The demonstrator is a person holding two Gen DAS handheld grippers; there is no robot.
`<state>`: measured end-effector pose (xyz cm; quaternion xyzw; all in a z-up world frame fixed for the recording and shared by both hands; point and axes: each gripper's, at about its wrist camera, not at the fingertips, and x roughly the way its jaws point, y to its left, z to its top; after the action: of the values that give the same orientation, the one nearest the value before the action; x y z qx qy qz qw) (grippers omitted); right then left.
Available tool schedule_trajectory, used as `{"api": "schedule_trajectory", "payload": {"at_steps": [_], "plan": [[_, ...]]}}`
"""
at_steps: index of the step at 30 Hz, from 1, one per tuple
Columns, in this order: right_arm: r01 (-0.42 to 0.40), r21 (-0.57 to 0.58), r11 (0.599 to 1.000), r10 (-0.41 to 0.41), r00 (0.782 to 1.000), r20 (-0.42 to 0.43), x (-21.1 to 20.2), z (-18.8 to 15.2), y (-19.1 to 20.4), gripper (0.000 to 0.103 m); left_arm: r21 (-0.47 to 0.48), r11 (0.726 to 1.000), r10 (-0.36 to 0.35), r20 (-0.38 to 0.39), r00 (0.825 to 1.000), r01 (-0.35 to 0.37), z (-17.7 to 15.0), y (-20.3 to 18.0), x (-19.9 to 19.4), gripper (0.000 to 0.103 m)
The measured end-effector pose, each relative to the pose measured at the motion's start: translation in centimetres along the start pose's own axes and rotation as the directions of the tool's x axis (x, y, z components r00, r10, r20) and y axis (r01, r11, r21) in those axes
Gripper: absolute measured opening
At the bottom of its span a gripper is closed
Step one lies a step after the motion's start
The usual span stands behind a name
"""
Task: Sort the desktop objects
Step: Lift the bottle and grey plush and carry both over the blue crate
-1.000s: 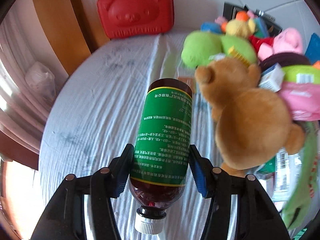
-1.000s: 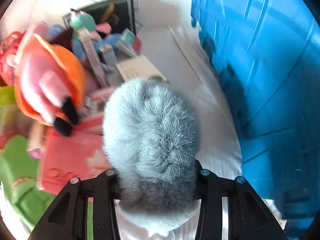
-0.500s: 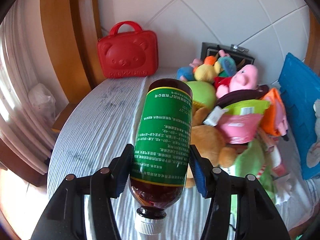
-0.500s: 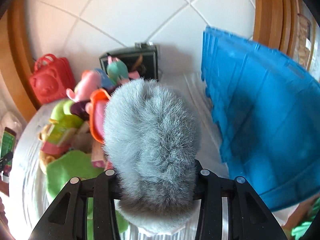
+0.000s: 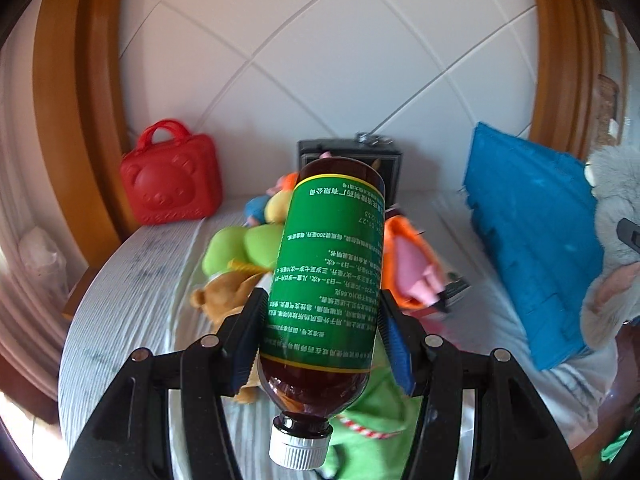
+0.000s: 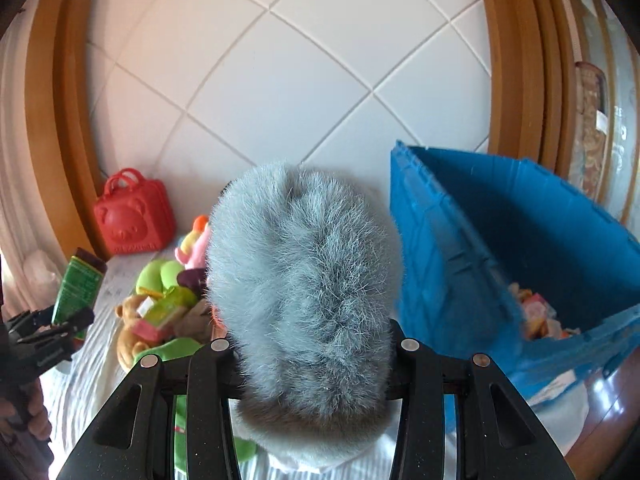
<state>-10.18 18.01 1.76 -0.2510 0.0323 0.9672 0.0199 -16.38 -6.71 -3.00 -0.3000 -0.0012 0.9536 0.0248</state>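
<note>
My left gripper (image 5: 320, 332) is shut on a brown medicine bottle (image 5: 328, 280) with a green label and a white cap, held in the air with the cap toward the camera. It also shows in the right wrist view (image 6: 76, 288). My right gripper (image 6: 312, 344) is shut on a grey fluffy plush toy (image 6: 304, 280), held high above the table; the same toy shows at the right edge of the left wrist view (image 5: 612, 240). A pile of plush toys (image 5: 240, 248) and packets lies on the white cloth below.
A blue plastic crate (image 6: 500, 248) with several small items inside stands at the right. A red bear-face case (image 5: 172, 176) and a black box (image 5: 384, 160) stand against the tiled wall. Wooden frames flank the table (image 5: 136, 296).
Both grippers have risen and pulled back from the pile with their objects. The crate's inside and the tiled wall have come into view.
</note>
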Motion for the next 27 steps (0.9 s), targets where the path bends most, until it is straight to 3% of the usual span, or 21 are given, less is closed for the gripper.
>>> {"api": "schedule_trajectory", "payload": {"at_steps": [7,14,22,27], "plan": [[0.045,0.008,0.999,-0.045,0.990,0.131,-4.4,2.0,-4.1,0.041,0.061,0.993,-0.107,0.103,0.989,0.101,3.0,-9.1,-2.5,0.054],[0.127,0.036,0.991,-0.132,0.970,0.204,-7.2,3.9,-10.8,0.041,0.150,0.969,-0.218,0.155,0.964,0.195,6.2,-20.4,-3.4,0.054],[0.261,0.107,0.959,-0.279,0.934,0.224,-6.7,5.9,-21.1,0.041,0.229,0.928,-0.325,0.116,0.939,0.293,10.1,-33.5,-2.0,0.054],[0.301,0.133,0.944,-0.321,0.931,0.172,-4.4,7.6,-26.2,0.041,0.245,0.916,-0.336,0.036,0.941,0.317,13.2,-39.9,1.4,0.054]]}}
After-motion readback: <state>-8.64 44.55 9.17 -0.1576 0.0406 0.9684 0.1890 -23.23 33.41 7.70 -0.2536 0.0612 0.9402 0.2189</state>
